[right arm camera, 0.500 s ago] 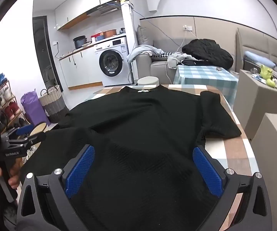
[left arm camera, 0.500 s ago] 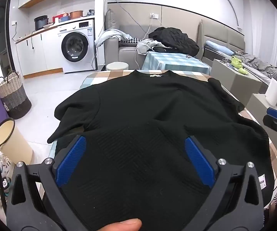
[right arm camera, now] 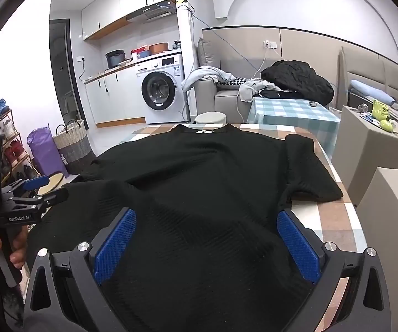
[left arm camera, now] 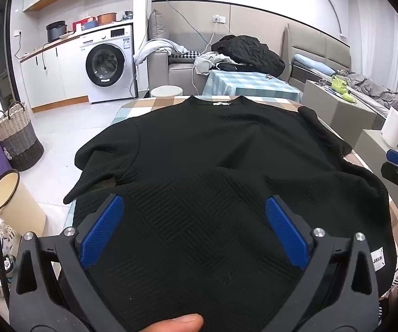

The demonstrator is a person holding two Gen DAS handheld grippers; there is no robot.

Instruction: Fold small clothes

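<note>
Left wrist view: left gripper (left arm camera: 193, 227) has its jaws spread wide, holding nothing, over the near hem of the black shirt (left arm camera: 226, 152). Right gripper (right arm camera: 207, 238) is likewise spread wide and empty above the same hem. The shirt lies flat on the checked table (right arm camera: 334, 218), collar at the far end, one sleeve resting on the table's right side. Beyond the table stand a round stool (right arm camera: 211, 117) and a second checked table (right arm camera: 293, 110). Left of the table: wicker basket (left arm camera: 18, 141). Farther off: washing machine (left arm camera: 107, 63), sofa (right arm camera: 226, 96).
</note>
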